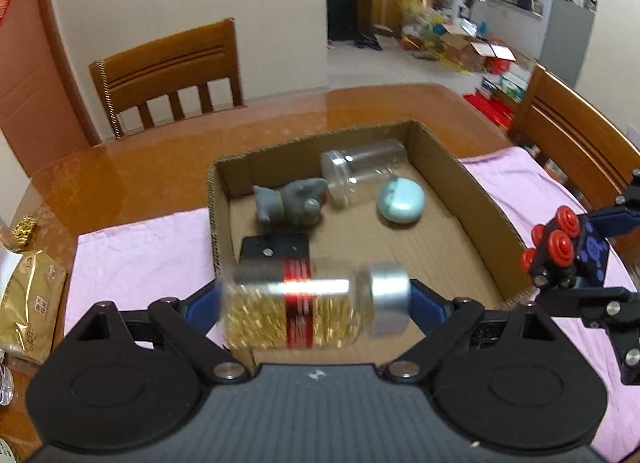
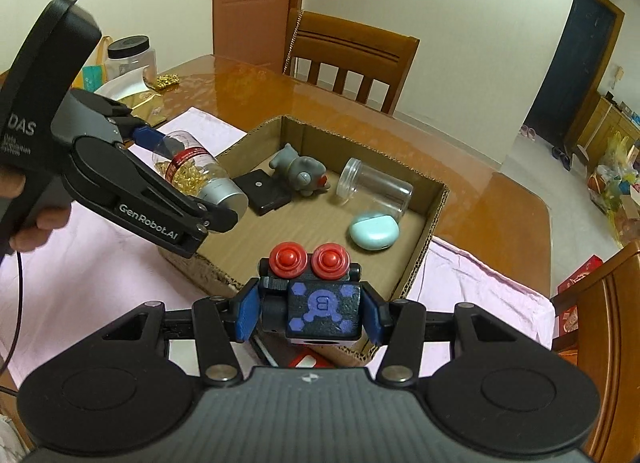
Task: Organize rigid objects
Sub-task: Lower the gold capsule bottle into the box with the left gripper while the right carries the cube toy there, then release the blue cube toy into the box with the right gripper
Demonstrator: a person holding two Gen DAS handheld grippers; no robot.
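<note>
A: Looking along the left gripper (image 1: 316, 303), what's in it?

B: A bottle (image 1: 304, 309) of gold capsules, lying crosswise, clamped end to end between wide-set jaws above the near wall of the cardboard box (image 1: 480, 199). Inside lie a grey toy (image 1: 288, 203), a clear jar (image 1: 360, 171) and a teal case (image 1: 402, 203).

A: And the right view?

B: The right gripper (image 2: 312, 313) squeezes a black block toy (image 2: 320, 303) with red knobs, over the box's (image 2: 436, 215) near edge; jaws nearly closed on it.
</note>
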